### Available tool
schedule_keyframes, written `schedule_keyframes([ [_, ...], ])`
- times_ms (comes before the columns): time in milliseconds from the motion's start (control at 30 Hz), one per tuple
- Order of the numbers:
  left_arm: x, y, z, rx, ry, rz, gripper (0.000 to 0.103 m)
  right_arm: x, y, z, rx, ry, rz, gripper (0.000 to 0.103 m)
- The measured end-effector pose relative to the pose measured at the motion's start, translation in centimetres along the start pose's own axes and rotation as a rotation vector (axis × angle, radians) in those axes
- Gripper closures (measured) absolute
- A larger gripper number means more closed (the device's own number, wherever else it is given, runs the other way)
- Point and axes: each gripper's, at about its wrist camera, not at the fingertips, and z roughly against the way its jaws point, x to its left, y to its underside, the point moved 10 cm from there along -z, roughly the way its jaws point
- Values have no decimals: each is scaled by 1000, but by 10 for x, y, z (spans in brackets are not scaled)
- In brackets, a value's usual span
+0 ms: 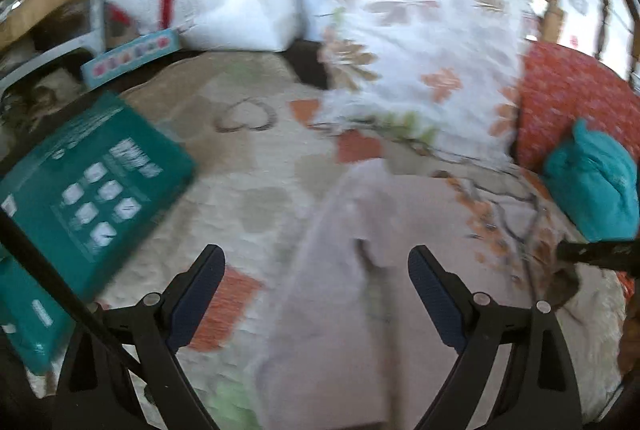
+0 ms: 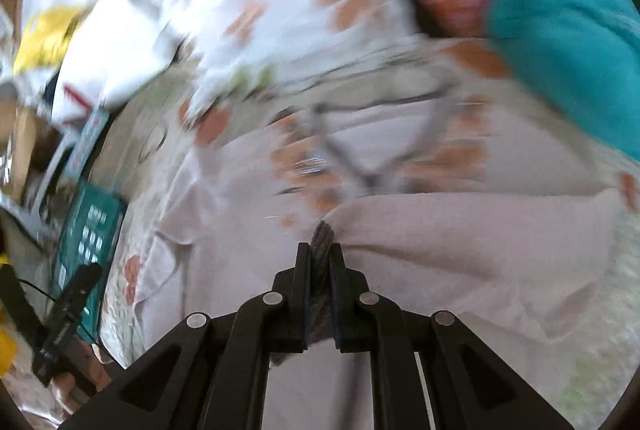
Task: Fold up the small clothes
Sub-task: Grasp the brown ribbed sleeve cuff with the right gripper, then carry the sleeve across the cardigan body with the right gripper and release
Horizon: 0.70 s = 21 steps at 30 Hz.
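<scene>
The pale pink garment (image 2: 460, 258) lies spread on the patterned bedspread (image 1: 256, 158), its dark-trimmed edge pinched tight in the right gripper (image 2: 320, 254). The left gripper (image 1: 316, 262) hovers over the cloth, fingers apart, holding nothing. With only that thin bite, a quick pull could slip the trim free, or drag the fold askew toward the teal box (image 1: 88, 190) at the left.

Garment (image 2: 460, 250) edge hidden inside right claw (image 2: 320, 254).
</scene>
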Motion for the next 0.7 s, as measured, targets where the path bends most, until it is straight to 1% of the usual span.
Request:
schedule_keyframes([
  [33, 7, -2, -2, 13, 7, 22, 11, 18, -3, -22, 19, 12, 37, 95],
  [100, 19, -9, -3, 28, 41, 68, 11, 26, -6, -47, 43, 20, 64, 95],
  [233, 42, -19, 4, 6, 12, 91, 11, 42, -13, -95, 84, 44, 98, 95],
  [333, 60, -27, 7, -11, -2, 154, 11, 55, -18, -112, 95, 27, 100, 95],
  [400, 69, -28, 6, -6, 5, 197, 11, 66, -20, -122, 101, 21, 109, 95],
  [500, 73, -27, 3, 3, 7, 214, 11, 81, -25, -135, 100, 32, 142, 94],
  [600, 74, -25, 2, 7, -17, 198, 11, 95, -31, -135, 78, 3, 168, 83],
  [667, 83, -25, 3, 7, -27, 218, 11, 105, -36, -122, 32, -47, 159, 64],
  [700, 88, -24, 3, 5, -31, 235, 11, 111, -35, -114, 16, -87, 154, 60],
])
